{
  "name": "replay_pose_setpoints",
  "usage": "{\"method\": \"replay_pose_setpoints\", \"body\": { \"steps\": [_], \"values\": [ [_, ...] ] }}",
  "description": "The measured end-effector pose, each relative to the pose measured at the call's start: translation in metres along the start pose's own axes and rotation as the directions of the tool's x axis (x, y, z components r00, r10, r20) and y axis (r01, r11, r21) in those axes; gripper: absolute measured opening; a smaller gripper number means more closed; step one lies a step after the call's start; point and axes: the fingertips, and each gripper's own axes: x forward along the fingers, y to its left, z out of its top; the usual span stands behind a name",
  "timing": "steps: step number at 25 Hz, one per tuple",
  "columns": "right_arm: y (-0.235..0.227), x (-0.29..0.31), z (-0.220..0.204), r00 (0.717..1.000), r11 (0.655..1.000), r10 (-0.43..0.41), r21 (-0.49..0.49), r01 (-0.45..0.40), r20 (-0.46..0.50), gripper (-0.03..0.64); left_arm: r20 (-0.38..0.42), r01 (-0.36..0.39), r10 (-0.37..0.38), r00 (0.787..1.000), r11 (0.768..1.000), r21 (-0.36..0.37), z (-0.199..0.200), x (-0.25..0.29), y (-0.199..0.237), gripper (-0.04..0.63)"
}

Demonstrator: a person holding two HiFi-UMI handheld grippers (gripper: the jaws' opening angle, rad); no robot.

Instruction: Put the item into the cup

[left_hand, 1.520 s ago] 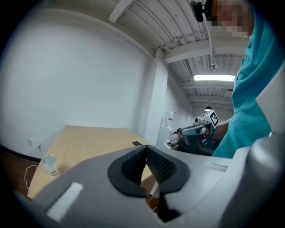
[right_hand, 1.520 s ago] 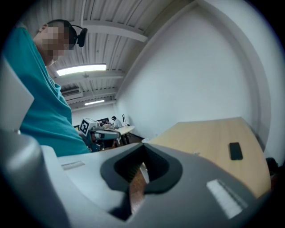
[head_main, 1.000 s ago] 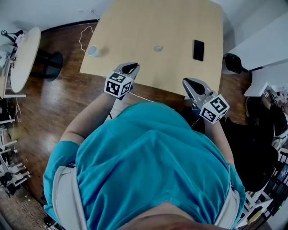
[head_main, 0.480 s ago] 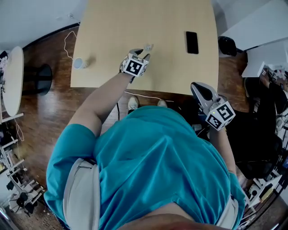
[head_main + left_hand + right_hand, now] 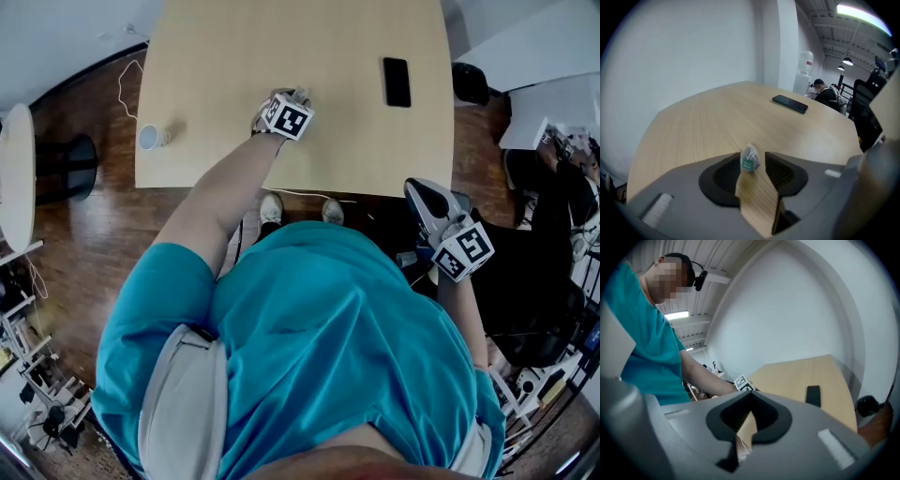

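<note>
Tea bag (image 5: pixel 750 158): a small pyramid of translucent mesh with a green paper tag against its front face. It sits on the table about midway across its width, between the jaw tips of the left gripper (in the head view that gripper's marker cube covers most of it).
Left gripper (image 5: pixel 754 165): tilted down to the tabletop at the end of an outstretched bare forearm. Its jaws have just been opening and stand wide, with one ribbed black pad on either side of the tea bag and neither pressing on it.
Right gripper (image 5: pixel 419 187): held off the table's near edge, over the floor beside the person's body. The jaw tips are together with nothing between them.
Cup (image 5: pixel 150 137): small, round and pale, standing upright with its mouth upward. It is close to the table's left edge, towards the near-left corner, and well apart from the tea bag.
Table (image 5: pixel 225 56): a matt, pale, wood-look top with fine straight grain and straight edges.
Phone (image 5: pixel 397 82): a flat black slab lying on the right half, well apart from both tea bag and cup.
Open room: the tabletop runs unbroken from the tea bag leftward to the cup (the phone lies on the opposite side).
Floor (image 5: pixel 84 216): dark, glossy planks around the table.
</note>
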Motion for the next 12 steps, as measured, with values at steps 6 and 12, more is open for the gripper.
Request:
{"method": "replay_pose_setpoints", "body": {
  "steps": [6,12],
  "values": [
    [-0.013,-0.004,-0.001,1.000,1.000,-0.014,0.005,0.014,-0.004,0.003,-0.060,-0.002,0.003,0.998,1.000,0.010,-0.011,0.013,-0.003,0.113],
    [-0.020,0.003,0.004,1.000,1.000,-0.008,-0.011,0.008,-0.002,0.003,-0.040,0.017,-0.017,0.999,1.000,-0.007,-0.010,0.006,-0.008,0.050]
  ]
}}
